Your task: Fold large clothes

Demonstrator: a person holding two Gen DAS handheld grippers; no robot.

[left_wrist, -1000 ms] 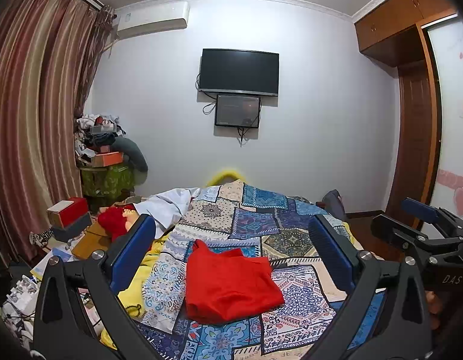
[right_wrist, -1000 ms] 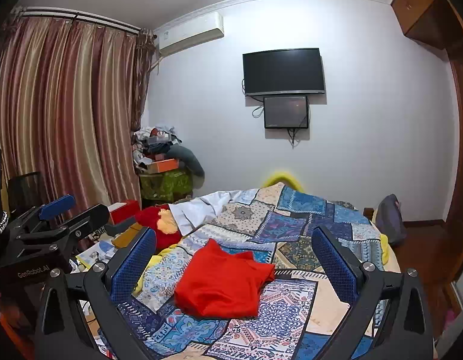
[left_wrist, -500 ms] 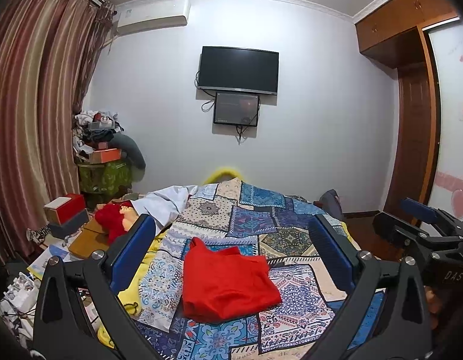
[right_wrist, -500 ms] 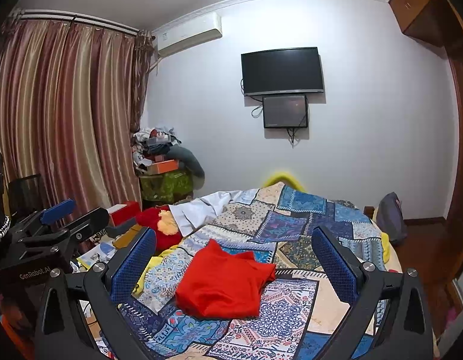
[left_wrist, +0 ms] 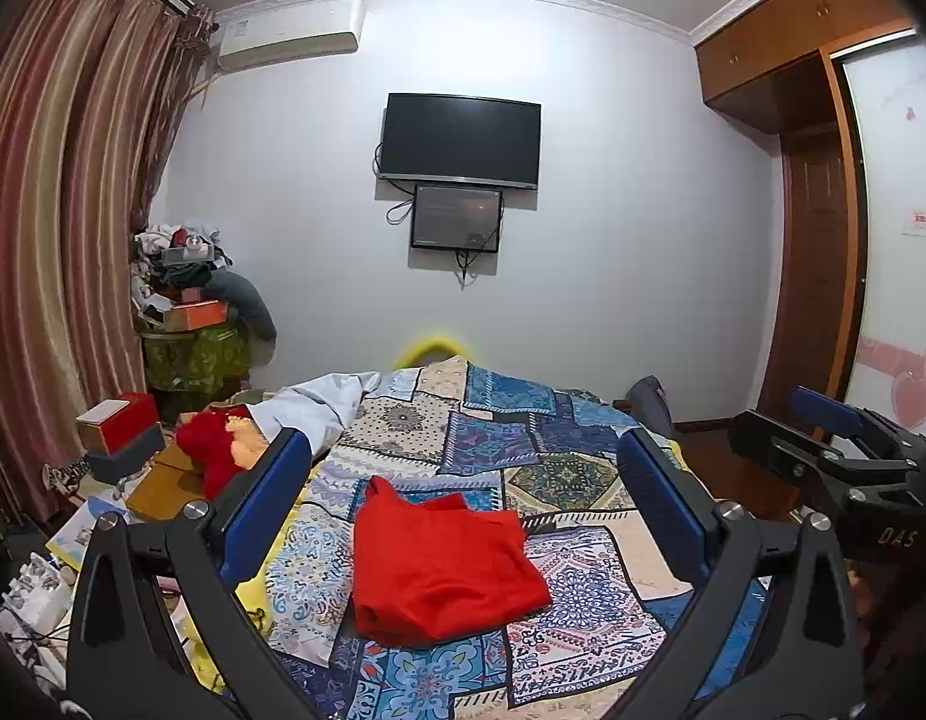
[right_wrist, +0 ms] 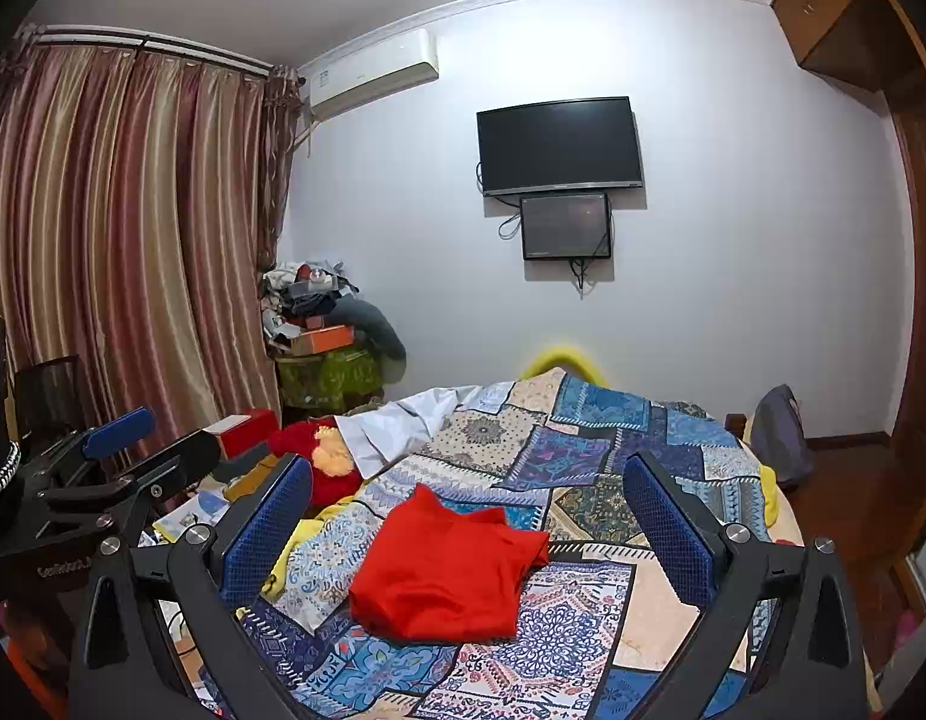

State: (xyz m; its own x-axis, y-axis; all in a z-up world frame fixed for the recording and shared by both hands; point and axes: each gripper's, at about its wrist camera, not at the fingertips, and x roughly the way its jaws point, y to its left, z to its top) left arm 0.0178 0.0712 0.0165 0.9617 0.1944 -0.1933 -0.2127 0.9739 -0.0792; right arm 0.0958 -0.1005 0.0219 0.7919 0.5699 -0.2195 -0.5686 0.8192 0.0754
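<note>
- The red garment lies on the bed, on the patchwork quilt, towards the near edge and a little to the left of the bed's middle; from the right wrist view it sits centred between that claw's two fingers.
- It looks already doubled over into a rough rectangle, with one corner poking up at the far side and a soft bulge along the near edge, so it is a bundle, not a crisp fold.
- Left claw is wide open, nothing in it, held above and short of the garment, no contact.
- Right claw is the same: spread wide, empty, clear of the cloth. Each claw shows at the edge of the other's view, well apart.
- My read: this is the gap between folds, or the close of this piece. Neither claw is committed to an edge.
- If another fold is wanted, the next move calls for both claws to drop to the near edge of the bundle, pinch all layers at two corners, and carry them over to the far side together.
- The thick near edge may slip a layer if the pinch is shallow.
- Outward: a white sheet is rumpled at the bed's far left corner, a red plush toy just beside it off the left edge, striped curtains beyond, a television on the far wall.
</note>
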